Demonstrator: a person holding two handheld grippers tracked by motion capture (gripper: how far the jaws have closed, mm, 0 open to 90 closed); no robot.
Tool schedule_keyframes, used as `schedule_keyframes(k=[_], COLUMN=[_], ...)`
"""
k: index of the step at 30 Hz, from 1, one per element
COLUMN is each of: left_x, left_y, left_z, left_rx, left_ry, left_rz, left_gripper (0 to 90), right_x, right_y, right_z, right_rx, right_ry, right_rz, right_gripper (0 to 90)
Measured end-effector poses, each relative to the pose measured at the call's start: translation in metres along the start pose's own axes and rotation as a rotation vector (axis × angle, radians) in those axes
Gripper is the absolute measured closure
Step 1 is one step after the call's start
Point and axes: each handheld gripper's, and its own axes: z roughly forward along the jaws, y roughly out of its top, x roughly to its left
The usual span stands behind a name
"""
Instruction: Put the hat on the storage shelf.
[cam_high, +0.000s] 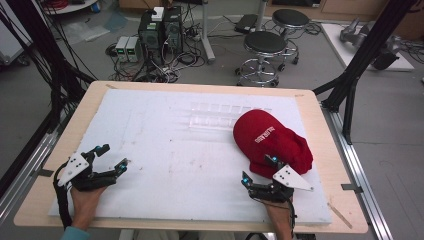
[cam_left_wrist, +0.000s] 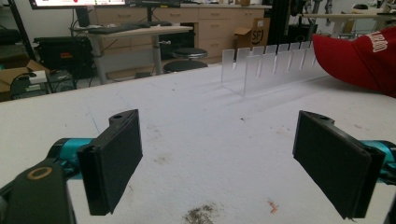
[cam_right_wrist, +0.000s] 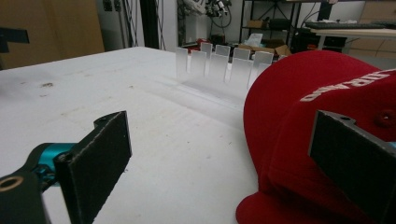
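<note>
The red cap (cam_high: 270, 142) lay on the desk (cam_high: 165, 145) at the right, just in front of the right hand-held gripper (cam_high: 260, 170), whose jaws stood released, one beside the brim. The left hand-held gripper (cam_high: 114, 156) rested well apart, also released. A careless push could shove the cap into the clear rack (cam_high: 225, 116) (it stood just behind), or the jaws might pinch loose fabric only.

The left gripper (cam_high: 111, 156) sits low at the near left, jaws spread wide with nothing between them. The right gripper (cam_high: 259, 169) (held at the near right) likewise gapes empty, both hands entering from the bottom edge.
</note>
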Motion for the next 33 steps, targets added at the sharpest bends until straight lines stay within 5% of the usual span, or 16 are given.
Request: schedule_keyframes(k=[13, 21, 33], left_x=[-0.001, -0.002, -0.001], left_y=[0.000, 0.000, 0.000], left_z=[0.000, 0.001, 0.001], left_rx=[0.004, 0.006, 0.007], left_ry=[0.004, 0.004, 0.001], left_rz=[0.006, 0.015, 0.003], left_gripper=[16.0, 16.0, 16.0], right_x=[0.000, 0.003, 0.006], right_y=[0.000, 0.003, 0.045], right_z=[0.000, 0.005, 0.002], right_rx=[-0.004, 0.046, 0.008], right_ry=[0.000, -0.002, 0.022], right_rz=[-0.007, -0.033, -0.054], right_gripper=[4.7, 4.8, 4.8])
